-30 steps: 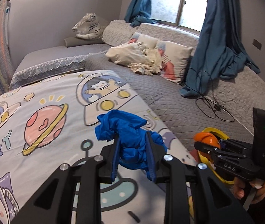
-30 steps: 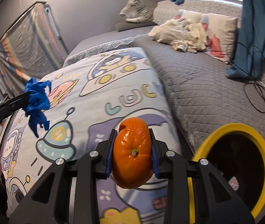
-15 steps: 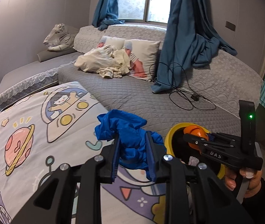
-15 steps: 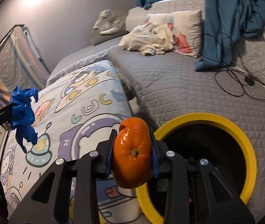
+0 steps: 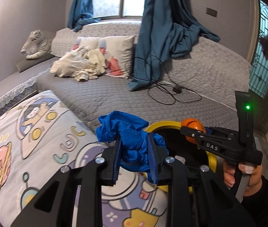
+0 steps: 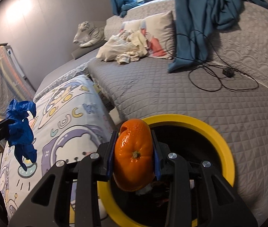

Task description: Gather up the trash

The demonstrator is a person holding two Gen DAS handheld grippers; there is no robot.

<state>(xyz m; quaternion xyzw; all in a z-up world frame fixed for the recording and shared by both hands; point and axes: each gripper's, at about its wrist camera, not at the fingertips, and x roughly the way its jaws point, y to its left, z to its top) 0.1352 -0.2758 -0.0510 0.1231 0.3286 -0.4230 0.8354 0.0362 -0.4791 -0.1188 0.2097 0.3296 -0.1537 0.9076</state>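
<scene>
Pinching orange peel point(image 6: 134, 160) in my right tool point(image 6: 134, 167) above the yellow-rimmed bin point(image 6: 226, 157), left tool point(image 5: 134, 158) clamping the blue glove point(image 5: 132, 141); I'd centre each over the opening before releasing

You've got two readable bits, no more. "DAS" in pale caps sits on the black side bar of the right hand-held gripper point(image 5: 194, 132), seen from the left wrist cam; nothing else is printed near it. The cartoon bedsheet point(image 6: 65, 113) shows big rounded letters "LUCK" in the right wrist view, blue, purple & yellow, next to the astronaut drawing; a further char after the K is cut by the sheet edge, can't tell what it is. In the left wrist view you read only "LUC" of it, rest hidden behind the blue stuff. Pillows w/ baby pics: no text legible. Red sticker on window: too blurred to read.
</scene>
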